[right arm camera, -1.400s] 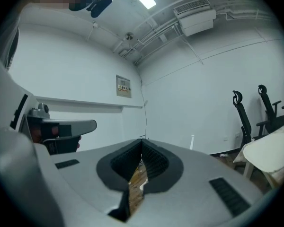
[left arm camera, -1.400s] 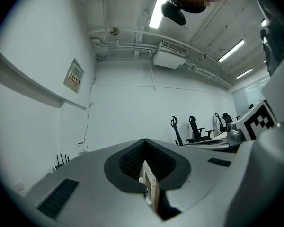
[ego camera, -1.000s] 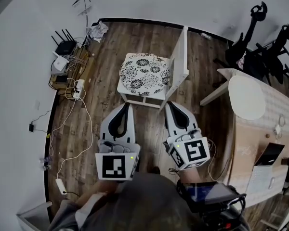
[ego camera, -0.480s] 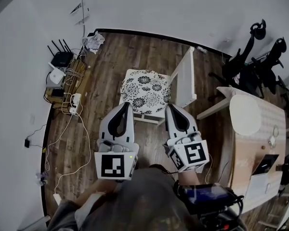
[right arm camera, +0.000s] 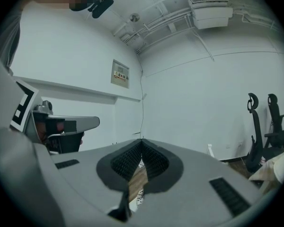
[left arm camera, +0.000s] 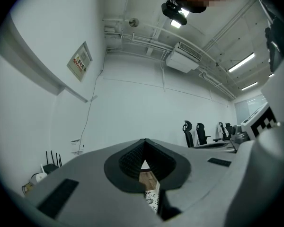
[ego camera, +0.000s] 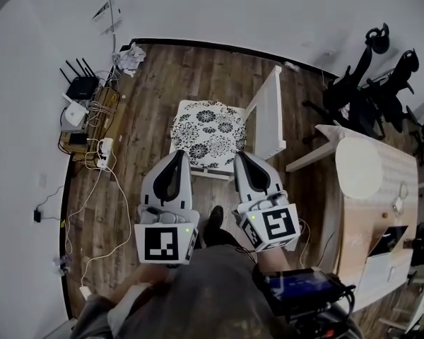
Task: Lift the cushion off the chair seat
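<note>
In the head view I am still on the approach. The black-and-white floral fabric cushion (ego camera: 206, 134) lies flat on the seat of the white wooden chair (ego camera: 268, 111), and I judge that nothing has hold of it yet. My left gripper (ego camera: 178, 154) and right gripper (ego camera: 238, 155) point side by side at the seat's near edge, both with jaws pressed together and empty. Next I need to part the jaws, dip to the cushion's near rim and pinch it at two spots before raising it. The chair's backrest stands along the right side of the seat, so that edge is walled. The near, left and far edges are free, with bare brown wood-plank floor (ego camera: 145, 90) around them. The tangle of white cables and black routers (ego camera: 85, 111) by the left wall and the pale wooden table (ego camera: 371, 210) at right are both well apart from the chair. In the left gripper view the tips meet, and a sliver of floral cushion (left arm camera: 151, 199) shows below through the slit. There is open air ahead up to the far white wall (left arm camera: 132, 112). In the right gripper view the jaws are likewise closed on nothing, with floor and a scrap of cushion beneath them and clear room above for the lift.
</note>
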A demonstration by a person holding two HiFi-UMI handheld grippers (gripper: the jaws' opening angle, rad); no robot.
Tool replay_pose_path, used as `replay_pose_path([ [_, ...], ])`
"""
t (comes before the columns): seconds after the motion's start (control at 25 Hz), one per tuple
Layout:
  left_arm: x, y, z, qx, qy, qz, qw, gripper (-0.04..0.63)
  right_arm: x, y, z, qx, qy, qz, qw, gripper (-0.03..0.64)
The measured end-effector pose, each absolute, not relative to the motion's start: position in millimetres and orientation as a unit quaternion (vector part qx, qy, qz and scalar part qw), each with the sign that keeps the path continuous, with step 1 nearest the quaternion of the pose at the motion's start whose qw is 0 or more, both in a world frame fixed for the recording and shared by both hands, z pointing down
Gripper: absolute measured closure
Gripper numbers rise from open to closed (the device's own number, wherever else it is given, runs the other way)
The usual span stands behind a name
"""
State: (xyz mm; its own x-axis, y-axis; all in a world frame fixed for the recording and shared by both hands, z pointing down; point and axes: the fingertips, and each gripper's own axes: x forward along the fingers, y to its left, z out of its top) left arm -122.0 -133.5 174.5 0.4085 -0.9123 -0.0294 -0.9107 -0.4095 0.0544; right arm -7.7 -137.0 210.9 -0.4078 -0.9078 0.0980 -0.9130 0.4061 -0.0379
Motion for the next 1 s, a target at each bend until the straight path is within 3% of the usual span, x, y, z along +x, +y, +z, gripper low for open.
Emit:
replay_pose_path([
  [1.0,-43,-202,173,0.841,-0.541,0.018,0.006,0.589,60,-214,220,0.533,-0.843,0.071,0.003,0.609],
])
